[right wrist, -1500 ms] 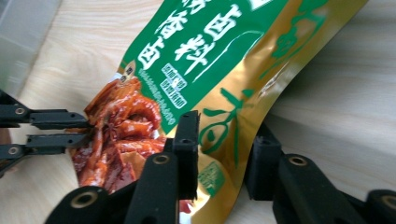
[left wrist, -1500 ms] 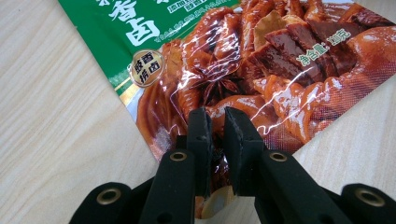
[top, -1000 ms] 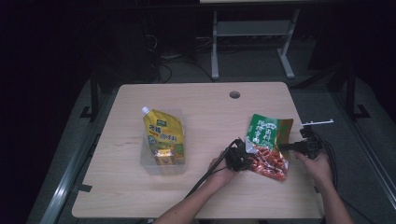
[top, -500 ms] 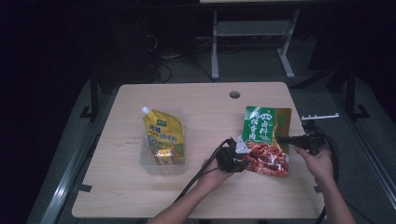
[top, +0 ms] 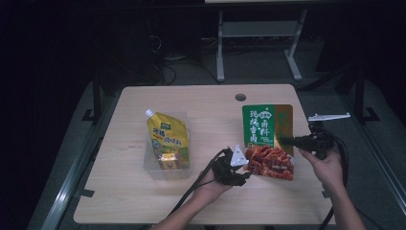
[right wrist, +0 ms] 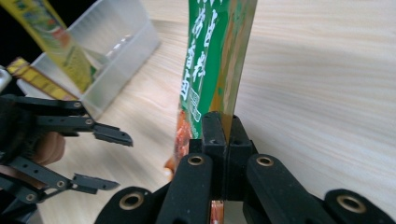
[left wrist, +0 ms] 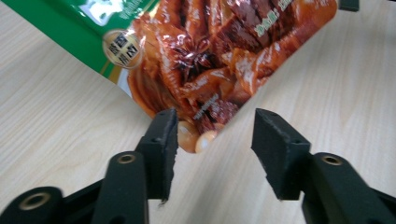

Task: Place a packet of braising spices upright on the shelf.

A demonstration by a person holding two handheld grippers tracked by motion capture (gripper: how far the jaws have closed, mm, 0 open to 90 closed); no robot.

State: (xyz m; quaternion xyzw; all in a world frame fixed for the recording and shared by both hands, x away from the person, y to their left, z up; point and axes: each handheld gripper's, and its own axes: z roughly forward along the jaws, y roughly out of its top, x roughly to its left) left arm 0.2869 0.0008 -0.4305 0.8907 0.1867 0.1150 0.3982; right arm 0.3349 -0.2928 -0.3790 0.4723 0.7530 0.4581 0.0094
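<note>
Snack pouch (top: 266, 141) lifted over right side of worktop (top: 143, 201), long axis running near-to-far, green end farthest. Right gripper (top: 286, 141) level, fingers clamped on pouch's right edge. Left gripper (top: 245, 176) low at red near corner; fingers apart, just been opening, corner between them unpinched. Glossy print, braised meat pictured.

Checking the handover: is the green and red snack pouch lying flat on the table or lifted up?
Lifted: the right gripper is shut on the snack pouch edge, holding it upright; the left gripper jaws have just opened off its corner.
</note>
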